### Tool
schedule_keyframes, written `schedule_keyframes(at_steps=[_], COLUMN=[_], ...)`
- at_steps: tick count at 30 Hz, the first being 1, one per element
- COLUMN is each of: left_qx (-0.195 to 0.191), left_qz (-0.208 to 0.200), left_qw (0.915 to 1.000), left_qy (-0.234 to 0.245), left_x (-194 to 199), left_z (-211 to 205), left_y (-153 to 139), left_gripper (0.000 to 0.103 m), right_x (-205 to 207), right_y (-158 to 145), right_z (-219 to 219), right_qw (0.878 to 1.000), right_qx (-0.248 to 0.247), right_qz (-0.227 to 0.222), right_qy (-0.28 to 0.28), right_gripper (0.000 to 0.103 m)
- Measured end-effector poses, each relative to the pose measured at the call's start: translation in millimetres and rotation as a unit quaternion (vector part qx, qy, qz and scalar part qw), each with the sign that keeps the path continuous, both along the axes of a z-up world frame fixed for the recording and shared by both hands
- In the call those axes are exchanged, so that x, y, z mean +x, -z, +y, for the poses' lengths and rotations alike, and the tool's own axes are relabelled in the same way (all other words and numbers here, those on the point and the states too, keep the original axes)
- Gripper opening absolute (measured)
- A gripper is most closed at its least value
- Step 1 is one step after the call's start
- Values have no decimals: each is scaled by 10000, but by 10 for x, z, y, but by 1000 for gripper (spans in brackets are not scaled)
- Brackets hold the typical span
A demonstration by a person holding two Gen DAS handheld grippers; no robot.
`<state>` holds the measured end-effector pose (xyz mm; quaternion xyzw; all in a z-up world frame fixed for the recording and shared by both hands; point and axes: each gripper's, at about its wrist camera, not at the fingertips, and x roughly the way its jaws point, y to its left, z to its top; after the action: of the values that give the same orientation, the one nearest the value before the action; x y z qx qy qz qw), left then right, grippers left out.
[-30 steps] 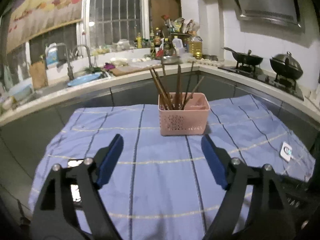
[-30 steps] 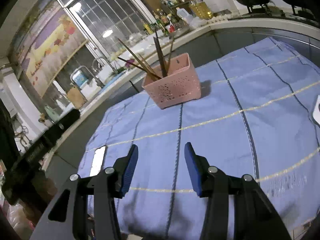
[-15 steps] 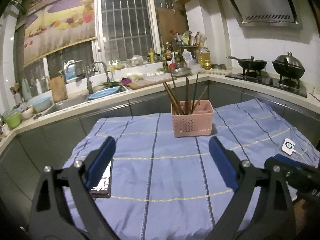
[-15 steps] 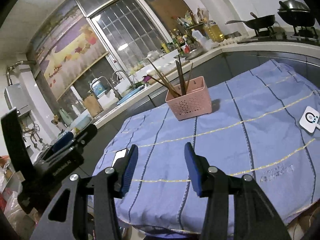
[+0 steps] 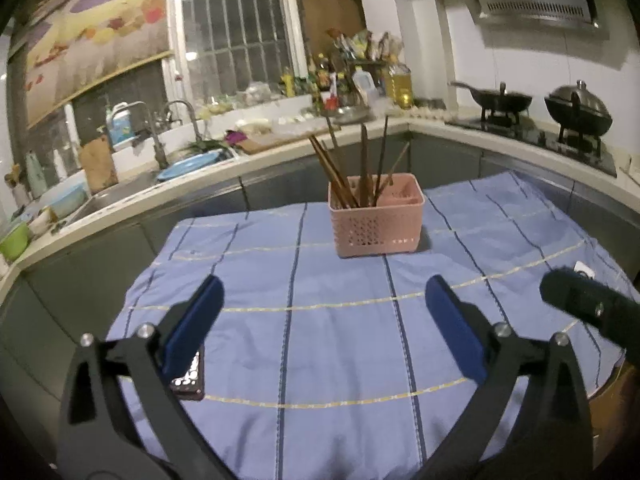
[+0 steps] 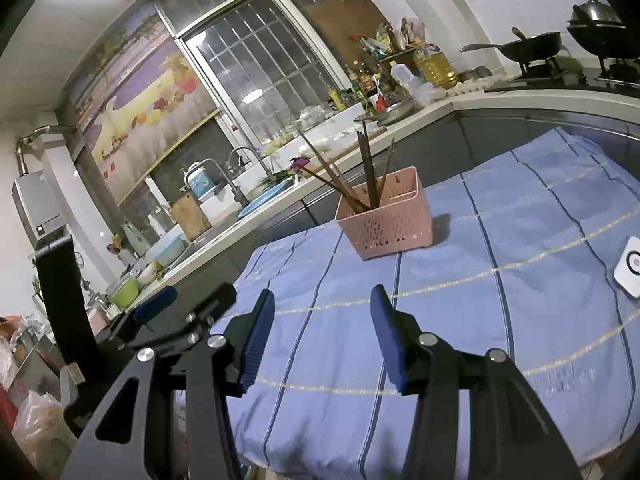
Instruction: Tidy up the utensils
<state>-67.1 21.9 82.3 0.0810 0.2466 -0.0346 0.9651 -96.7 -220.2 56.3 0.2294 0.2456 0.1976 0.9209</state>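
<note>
Standing at the far middle of the blue striped tablecloth (image 5: 340, 344), the pink perforated plastic basket (image 5: 376, 224) holds brown wooden chopsticks (image 5: 362, 168) upright and leaning; the left gripper (image 5: 320, 332) and right gripper (image 6: 320, 332) hover near, both spread and empty

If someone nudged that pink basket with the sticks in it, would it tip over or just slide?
The pink basket looks like thin perforated plastic, so probably light and easy to shove. Its chopsticks stand well above the rim and lean left, so a high push might tip it. The blue cloth beneath would likely bunch rather than let it glide.
</note>
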Motion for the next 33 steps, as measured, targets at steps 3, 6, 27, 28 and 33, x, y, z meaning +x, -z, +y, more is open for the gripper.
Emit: schedule_keyframes(at_steps=[3,6,27,28,33], left_qx=[-86,-282,-77,-90,-48], left_qz=[121,291,355,318,182], left_qw=[9999,9991,9957,9958,9961], left_qy=[-60,-89,-849,-851,-866], left_x=[186,357,805,810,782], left_z=[24,99,365,367,337], left_y=[20,25,75,58,21], left_gripper=[97,97,97,97,97], right_x=[171,340,729,722,701], right_y=[-10,-22,-222,-234,-185], right_z=[-9,9,289,291,291], right_qw=[10000,10000,9991,9989,9988], right_qx=[16,28,-21,7,85], right_qz=[-21,-29,-366,-420,-480], right_qy=[13,-32,-231,-217,-59], right_gripper=[51,51,52,52,56])
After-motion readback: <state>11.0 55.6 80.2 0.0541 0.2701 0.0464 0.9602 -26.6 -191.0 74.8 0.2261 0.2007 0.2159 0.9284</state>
